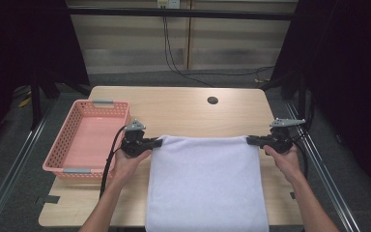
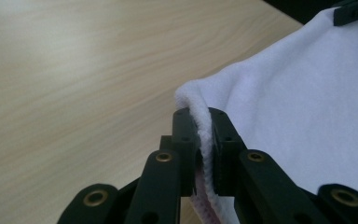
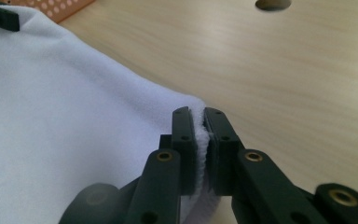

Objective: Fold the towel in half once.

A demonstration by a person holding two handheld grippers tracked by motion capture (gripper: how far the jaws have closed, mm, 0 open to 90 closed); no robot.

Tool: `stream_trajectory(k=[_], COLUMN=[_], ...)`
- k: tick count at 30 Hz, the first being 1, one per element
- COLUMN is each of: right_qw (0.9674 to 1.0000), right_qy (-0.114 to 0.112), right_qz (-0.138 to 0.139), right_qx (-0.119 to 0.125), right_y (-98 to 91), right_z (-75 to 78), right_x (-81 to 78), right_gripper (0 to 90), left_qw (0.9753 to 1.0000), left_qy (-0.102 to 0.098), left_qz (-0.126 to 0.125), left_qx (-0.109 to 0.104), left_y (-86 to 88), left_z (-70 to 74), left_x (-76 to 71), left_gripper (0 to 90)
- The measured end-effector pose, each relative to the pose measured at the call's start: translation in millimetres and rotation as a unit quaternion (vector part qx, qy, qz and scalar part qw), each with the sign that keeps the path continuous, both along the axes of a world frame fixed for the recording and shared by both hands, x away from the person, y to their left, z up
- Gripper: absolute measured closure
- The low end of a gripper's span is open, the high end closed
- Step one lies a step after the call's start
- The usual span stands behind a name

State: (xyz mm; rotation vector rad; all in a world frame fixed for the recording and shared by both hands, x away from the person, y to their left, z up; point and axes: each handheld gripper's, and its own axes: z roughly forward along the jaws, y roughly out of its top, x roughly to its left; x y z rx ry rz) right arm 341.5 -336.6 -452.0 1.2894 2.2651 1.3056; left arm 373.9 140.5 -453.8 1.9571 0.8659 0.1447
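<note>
At the left of the high view a pink perforated plastic basket with grey handle clips stands on the pale wooden table, its long side running toward the top of the frame. Just right of the basket, in the left middle of the frame, the left gripper is held in a hand whose forearm comes up from the bottom edge. Its jaws are pressed together on the far left corner of a white rectangular terry towel. In the left gripper view the two black jaws rise from the bottom centre and pinch the towel's hemmed edge between them, with the cloth spreading off to the right of that frame and bare table to the left.

The towel fills the lower centre of the high view, its far edge stretched straight between the two grippers and its near end hanging past the table's front edge. A round dark cable hole lies in the tabletop above it.

At the right middle, the right gripper is clamped on the towel's far right corner, held by the other hand. In the right gripper view the jaws squeeze the thick white hem, the towel lying to the left of the frame and wood to the right.
</note>
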Motion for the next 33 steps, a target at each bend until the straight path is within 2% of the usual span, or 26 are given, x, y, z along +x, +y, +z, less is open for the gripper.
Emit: stream_trajectory(k=[1,6,9,10,14,15,16,17,19,21,22,25,26,27,29,30,31,32,33], right_qw=[0.9999,0.9997,0.9996,0.9996,0.9992,0.9992,0.9991,0.9993,0.9994,0.9994,0.9992,0.999,0.9988,0.9988,0.9986,0.9985,0.9985,0.9984,0.9985], right_qy=[-0.013,-0.02,-0.023,-0.022,-0.029,-0.029,-0.025,-0.02,-0.015,-0.014,-0.016,-0.02,-0.024,-0.022,-0.018,-0.018,-0.02,-0.026,-0.028], right_qz=[-0.003,-0.006,-0.012,-0.014,-0.024,-0.024,-0.03,-0.029,-0.031,-0.031,-0.034,-0.039,-0.042,-0.043,-0.05,-0.051,-0.05,-0.047,-0.042], right_qx=[0.007,0.011,0.015,0.013,0.012,0.012,0.015,0.015,-0.003,-0.005,-0.011,-0.008,-0.007,-0.005,0.0,0.005,0.012,0.02,0.018], right_y=[-0.7,-2.4,-5.1,-5.5,-6.6,-6.6,-6.5,-6.0,-4.1,-3.6,-2.6,-2.9,-3.3,-3.3,-4.0,-4.1,-4.5,-4.8,-4.7], right_z=[8.3,20.7,23.1,24.0,27.7,27.7,29.1,29.1,30.5,31.8,37.4,44.4,49.2,51.3,56.2,57.3,57.7,57.5,56.7], right_x=[5.8,18.6,27.9,31.7,43.9,43.9,51.5,56.0,64.2,68.1,76.2,84.2,89.1,91.7,98.0,98.0,97.2,93.9,90.3], right_gripper=[83.2,83.3,83.3,83.3,83.3,83.3,83.3,83.3,83.3,83.4,83.4,83.4,83.5,83.4,83.6,83.7,83.7,83.9,83.9], left_qw=[1.0,0.9998,0.9998,0.9996,0.9995,0.9995,0.9994,0.9994,0.999,0.9987,0.9987,0.9985,0.9981,0.9976,0.9974,0.9974,0.9974,0.9974,0.9972], left_qy=[-0.007,-0.015,-0.02,-0.028,-0.032,-0.032,-0.032,-0.032,-0.035,-0.042,-0.045,-0.047,-0.053,-0.058,-0.059,-0.063,-0.063,-0.062,-0.066], left_qz=[0.001,0.001,0.004,0.001,0.009,0.009,0.014,0.014,0.014,0.014,0.021,0.029,0.031,0.038,0.039,0.036,0.036,0.035,0.031], left_qx=[0.003,-0.009,0.001,0.007,0.001,0.001,0.008,0.008,0.024,0.026,0.012,0.0,0.004,-0.006,-0.01,-0.005,-0.005,-0.017,-0.017], left_y=[0.4,1.2,-0.7,-2.2,-3.8,-3.8,-5.2,-5.2,-9.3,-9.6,-7.8,-7.1,-7.4,-6.3,-7.3,-7.6,-7.6,-4.6,-2.4], left_z=[6.6,22.4,27.3,31.1,39.8,39.8,42.8,42.8,47.3,49.3,55.2,60.7,64.7,67.1,68.0,68.0,68.0,66.5,65.8], left_x=[3.2,15.9,23.0,30.6,46.1,46.1,53.7,53.7,61.6,63.3,70.8,78.9,82.4,85.0,84.1,82.5,82.5,76.8,74.0], left_gripper=[82.9,82.9,82.9,82.9,82.9,83.0,83.0,83.0,82.9,83.0,82.9,82.9,82.7,82.7,82.8,82.8,82.8,82.8,82.8])
